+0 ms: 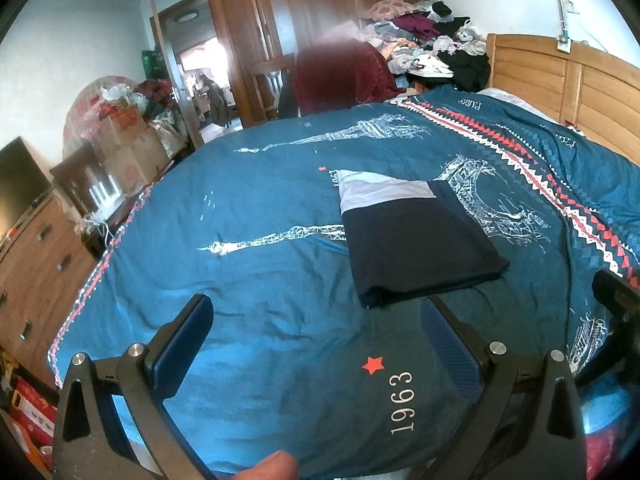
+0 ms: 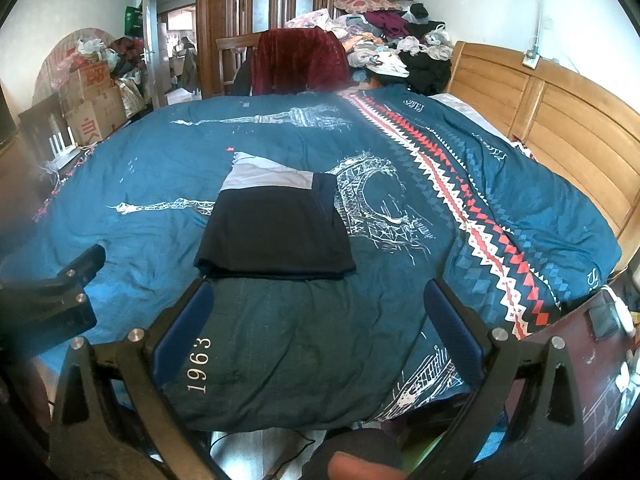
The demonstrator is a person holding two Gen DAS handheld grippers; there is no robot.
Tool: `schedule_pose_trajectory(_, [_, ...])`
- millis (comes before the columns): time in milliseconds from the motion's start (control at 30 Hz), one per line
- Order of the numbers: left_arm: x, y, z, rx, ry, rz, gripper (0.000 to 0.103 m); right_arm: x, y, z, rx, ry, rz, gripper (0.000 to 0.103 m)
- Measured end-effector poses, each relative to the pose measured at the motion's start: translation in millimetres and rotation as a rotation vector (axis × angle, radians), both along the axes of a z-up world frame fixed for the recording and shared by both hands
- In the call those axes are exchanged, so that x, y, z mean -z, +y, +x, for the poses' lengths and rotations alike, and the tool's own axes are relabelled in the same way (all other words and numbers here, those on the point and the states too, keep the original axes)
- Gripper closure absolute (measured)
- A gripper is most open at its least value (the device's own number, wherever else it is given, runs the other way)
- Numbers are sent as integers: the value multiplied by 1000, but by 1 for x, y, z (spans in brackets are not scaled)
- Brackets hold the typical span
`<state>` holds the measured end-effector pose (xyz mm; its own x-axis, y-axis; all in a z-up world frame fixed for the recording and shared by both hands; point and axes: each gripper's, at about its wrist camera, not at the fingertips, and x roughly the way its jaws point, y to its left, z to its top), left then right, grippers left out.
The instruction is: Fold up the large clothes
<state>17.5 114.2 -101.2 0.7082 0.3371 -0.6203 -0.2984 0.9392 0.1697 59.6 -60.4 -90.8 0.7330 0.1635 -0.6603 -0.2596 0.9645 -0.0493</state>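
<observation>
Left gripper [image 1: 316, 344] fingers spread wide, empty, above bed. Right gripper [image 2: 318, 320] same: spread, nothing held. Folded garment [image 2: 276, 232] just ahead of right fingers, ahead and right of left ones, flat on duvet [image 1: 260, 208]. Neat rectangle, dark navy knit, pale grey band at far end, soft, layered edges aligned. Fold looks finished. Left: maybe clothes pile [image 2: 384, 40] far beyond, unfolded.

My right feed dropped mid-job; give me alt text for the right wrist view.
A folded dark garment with a grey band lies flat on the blue quilt, just beyond the open, empty right tool. The left tool shows at the left edge; a clothes pile sits behind the bed.
</observation>
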Motion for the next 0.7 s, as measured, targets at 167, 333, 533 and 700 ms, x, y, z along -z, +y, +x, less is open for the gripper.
schedule_pose_trajectory(167, [2,5,1,13,6,-50,0,-1,2,-1,-8,-7,9,0])
schedule_pose_trajectory(333, [2,10,0,14,-7,-89,0,-4,2,-6,0,-31,15,0])
schedule_pose_trajectory(533, [4,10,2,2,-2,-81,0,-7,0,-9,6,-54,20,0])
schedule_pose_trajectory(700, [1,11,1,-7,-9,-91,0,-7,2,-10,3,-54,17,0])
